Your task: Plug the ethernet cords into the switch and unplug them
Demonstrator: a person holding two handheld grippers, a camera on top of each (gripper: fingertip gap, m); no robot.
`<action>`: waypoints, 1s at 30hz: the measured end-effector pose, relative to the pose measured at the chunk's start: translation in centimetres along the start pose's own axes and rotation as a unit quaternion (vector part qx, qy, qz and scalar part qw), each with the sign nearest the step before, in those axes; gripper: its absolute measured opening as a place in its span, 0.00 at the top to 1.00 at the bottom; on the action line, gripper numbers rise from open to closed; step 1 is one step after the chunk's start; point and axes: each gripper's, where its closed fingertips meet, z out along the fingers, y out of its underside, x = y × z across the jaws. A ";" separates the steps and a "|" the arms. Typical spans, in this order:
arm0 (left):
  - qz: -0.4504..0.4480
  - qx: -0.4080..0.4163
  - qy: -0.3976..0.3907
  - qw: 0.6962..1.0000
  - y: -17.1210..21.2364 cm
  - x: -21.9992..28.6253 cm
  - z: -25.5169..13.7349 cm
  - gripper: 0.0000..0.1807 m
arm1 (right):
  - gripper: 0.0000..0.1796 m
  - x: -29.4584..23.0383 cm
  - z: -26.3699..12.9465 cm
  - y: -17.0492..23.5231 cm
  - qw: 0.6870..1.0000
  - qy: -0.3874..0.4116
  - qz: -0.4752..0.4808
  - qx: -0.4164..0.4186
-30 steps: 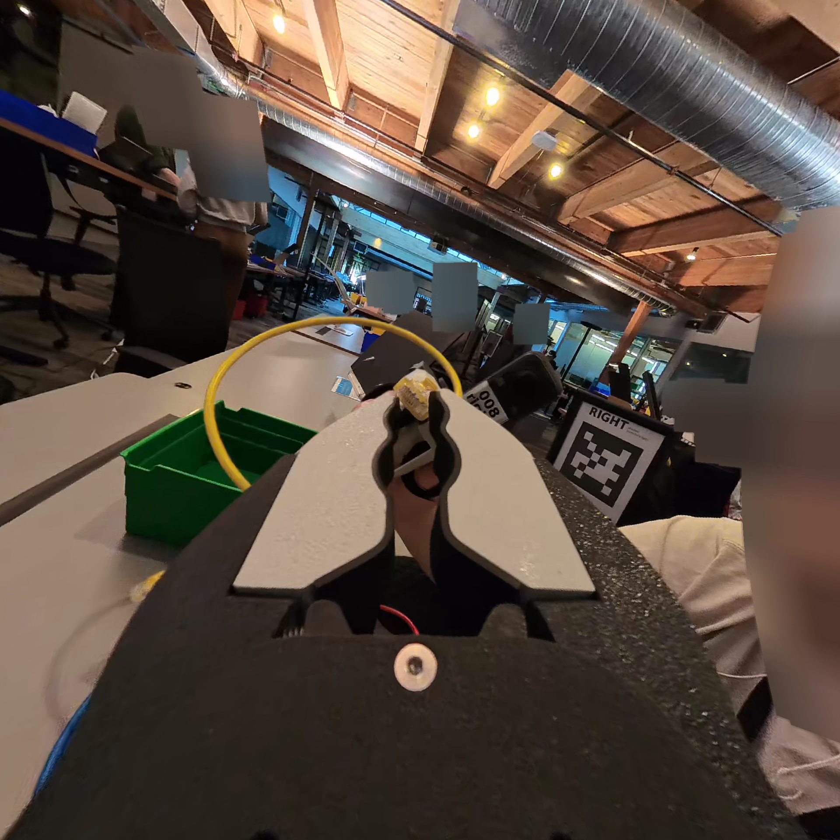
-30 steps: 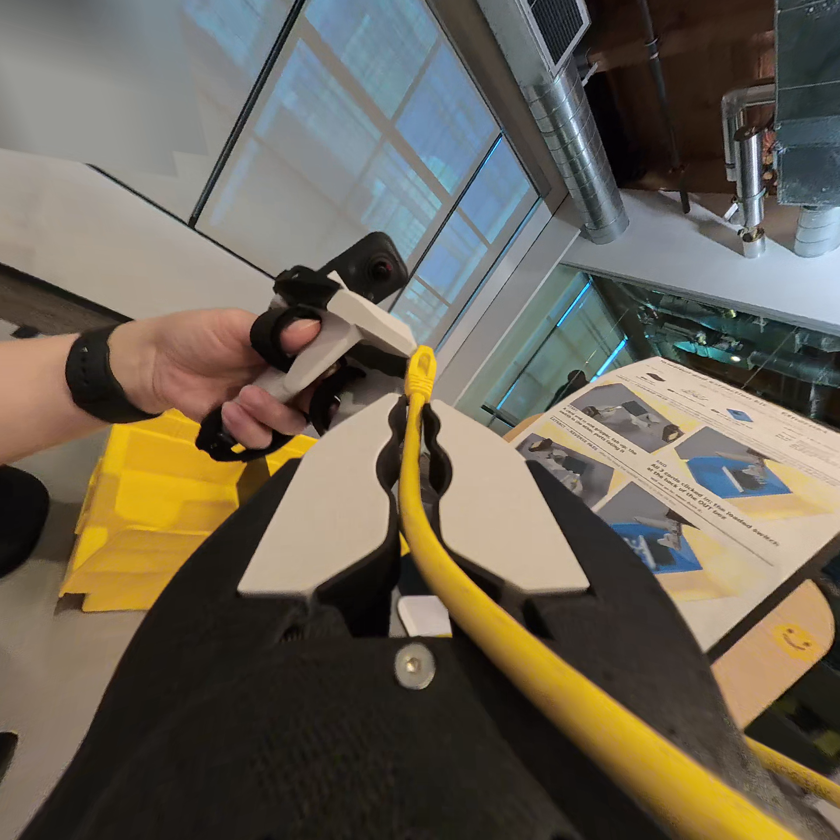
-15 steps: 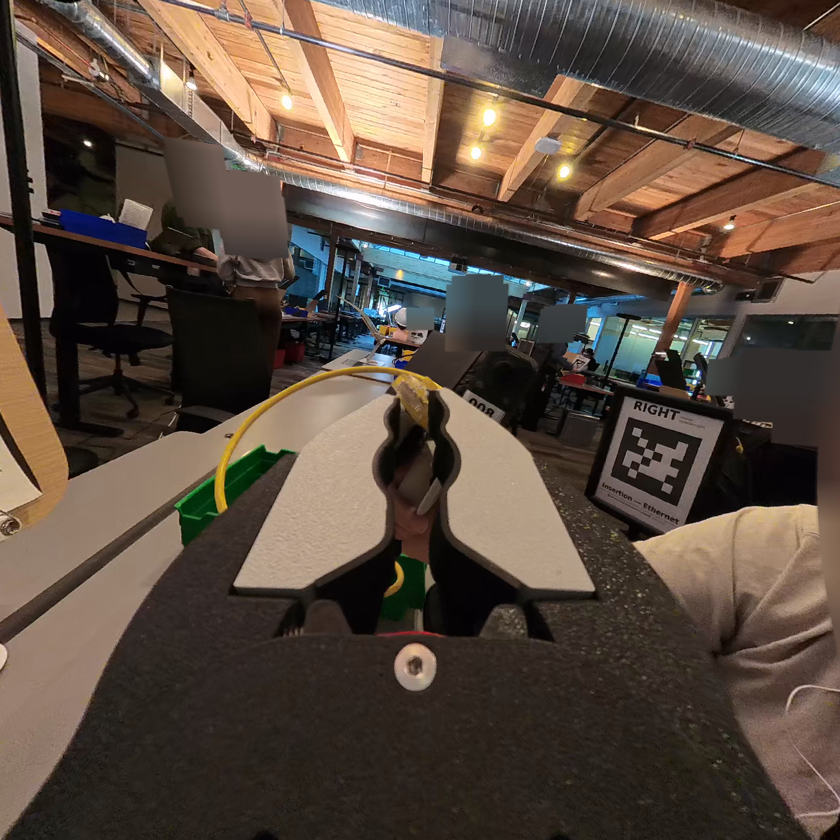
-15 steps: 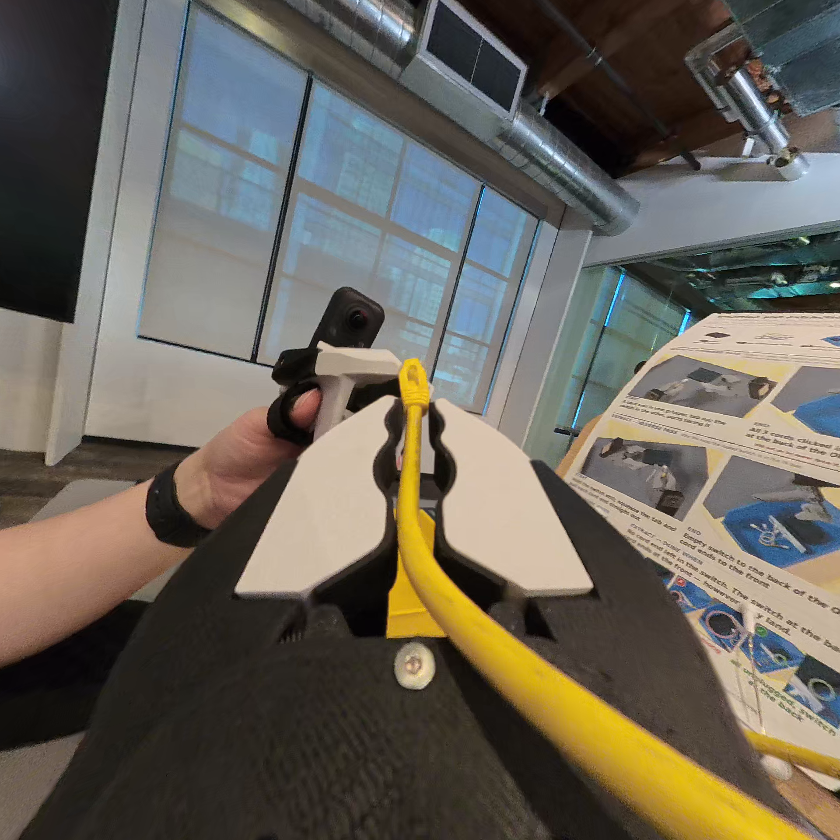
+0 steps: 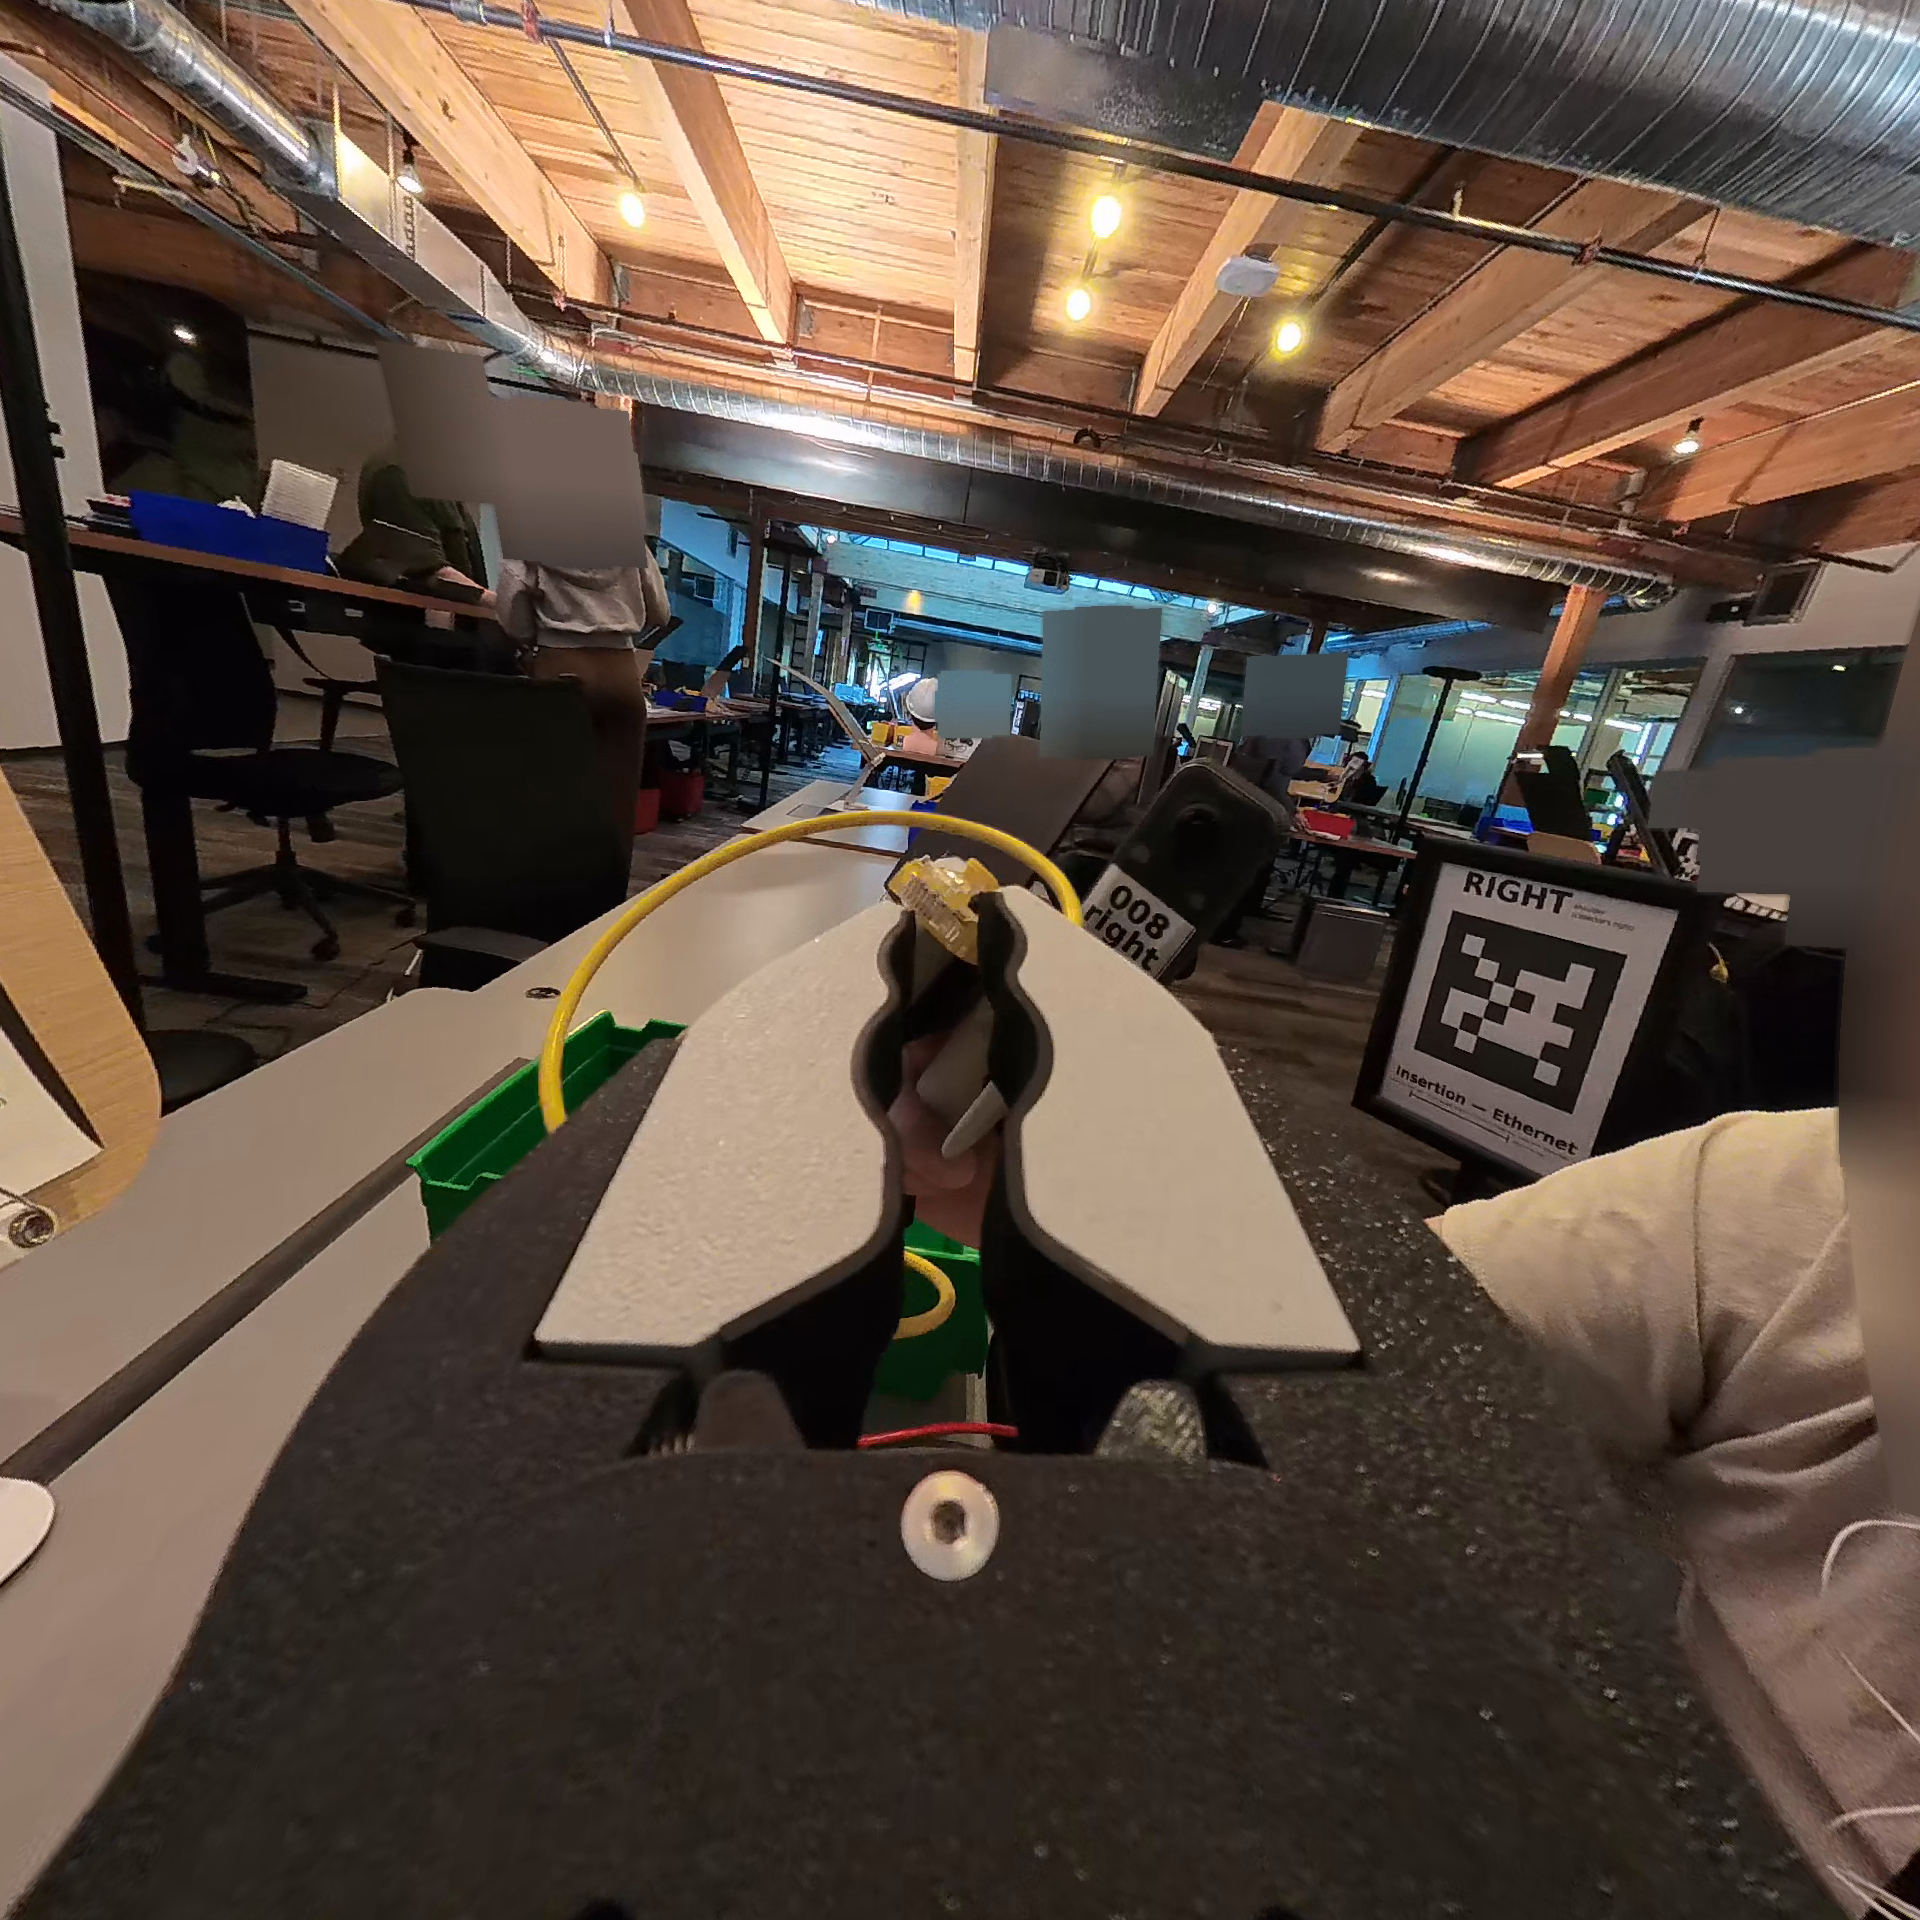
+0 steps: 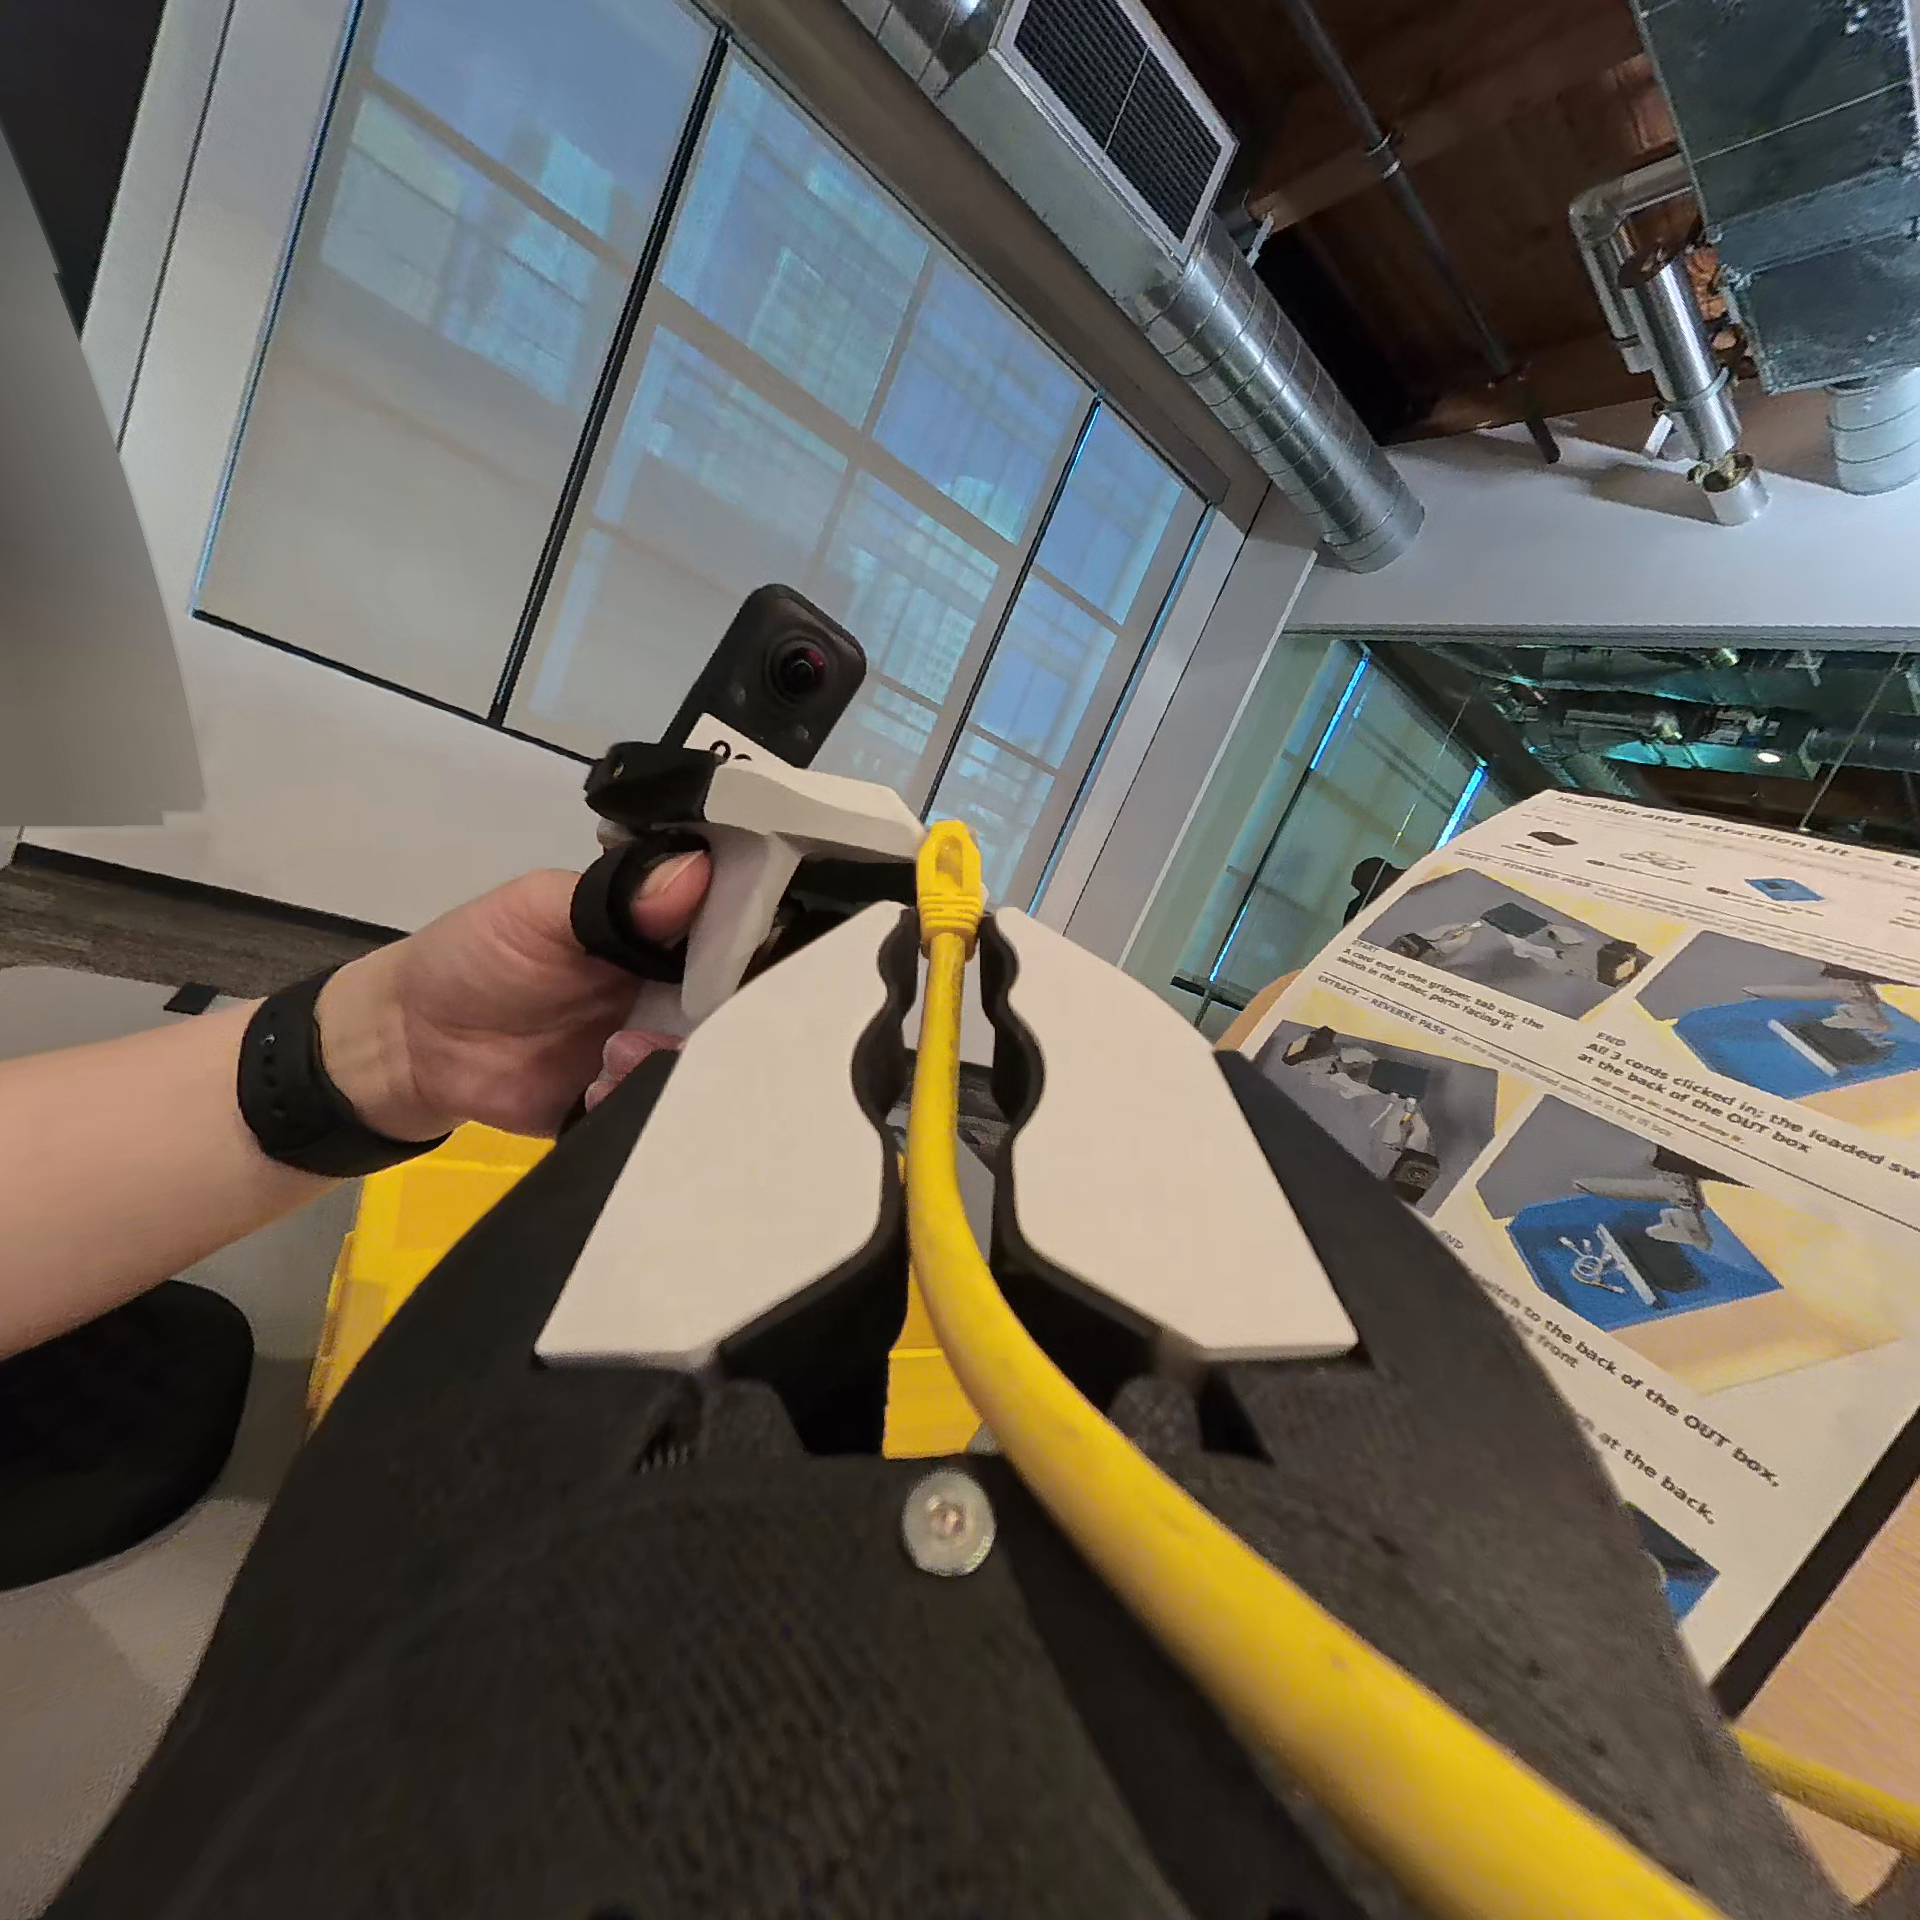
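A yellow ethernet cord [image 6: 940, 1091] runs up between the fingers of my right gripper [image 6: 948, 914], which is shut on it just behind the plug boot [image 6: 948, 862]. My left gripper [image 5: 948, 920] faces the right one. Its fingertips are closed on the clear tip of the same plug [image 5: 935, 891]. The cord [image 5: 665, 904] loops left and down behind the left gripper. A hand [image 6: 488, 997] holds the left gripper, whose white finger [image 6: 821, 821] meets the plug tip. The right gripper's camera [image 5: 1184, 862] shows past the left fingers. The switch is not in view.
A green bin [image 5: 499, 1132] stands on the grey table [image 5: 156, 1351] at the left. A yellow bin [image 6: 416, 1247] sits below the hand. An instruction poster [image 6: 1558, 1091] stands at the right. A framed marker sign [image 5: 1517, 1008] and a cream sleeve [image 5: 1662, 1299] are at the right. The grippers are tip to tip, or close to it.
Both grippers have swung together while keeping the plug between them. The left view has levelled and the green bin has dropped lower. The left gripper looks closer in the right view.
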 end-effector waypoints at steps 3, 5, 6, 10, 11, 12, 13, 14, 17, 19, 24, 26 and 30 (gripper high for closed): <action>0.004 -0.005 -0.004 1.000 0.1 -0.2 -0.1 0.94 | 0.93 0.0 0.1 0.3 1.000 -0.001 -0.011 -0.017; 0.003 -0.004 0.002 1.000 0.1 -0.1 -0.1 0.92 | 0.93 -0.1 0.0 0.2 1.000 -0.002 -0.015 -0.016; 0.001 -0.004 0.005 1.000 0.1 0.0 -0.1 0.90 | 0.94 -0.1 0.0 0.1 1.000 -0.004 -0.020 -0.017; -0.001 -0.041 -0.016 0.999 0.2 -0.2 -0.7 0.80 | 0.94 -0.1 -0.2 -0.2 0.999 -0.010 -0.037 -0.024; 0.011 -0.065 -0.042 0.997 0.3 -0.5 -1.3 0.77 | 0.94 0.0 -0.4 -0.7 0.999 -0.011 -0.034 -0.020; 0.035 -0.095 -0.073 0.992 0.6 -0.7 -2.1 0.77 | 0.94 0.1 -0.7 -1.1 0.999 -0.013 -0.030 -0.019; 0.055 -0.129 -0.111 0.984 1.0 -0.9 -3.0 0.77 | 0.94 0.4 -1.0 -1.8 0.999 -0.013 -0.027 -0.017; 0.066 -0.165 -0.146 0.973 1.7 -0.8 -3.9 0.77 | 0.94 0.7 -1.3 -2.5 1.000 -0.011 -0.025 -0.013; 0.053 -0.277 -0.216 0.935 5.1 1.2 -5.2 0.73 | 0.94 1.7 -2.4 -4.5 1.000 -0.011 -0.026 -0.005; 0.033 -0.312 -0.279 0.908 8.5 2.2 -6.0 0.71 | 0.94 2.1 -3.1 -5.6 1.000 -0.017 -0.025 -0.001; 0.086 -0.458 -0.241 0.851 19.5 4.6 -6.7 0.71 | 0.94 1.9 -4.6 -7.5 0.999 -0.044 -0.026 -0.003; 0.119 -0.519 -0.172 0.829 22.4 4.4 -6.9 0.64 | 0.94 1.9 -5.4 -8.5 0.998 -0.049 -0.026 0.006; 0.133 -0.646 -0.024 0.752 26.2 4.8 -8.0 0.57 | 0.94 1.6 -7.0 -10.7 0.997 -0.070 -0.008 0.035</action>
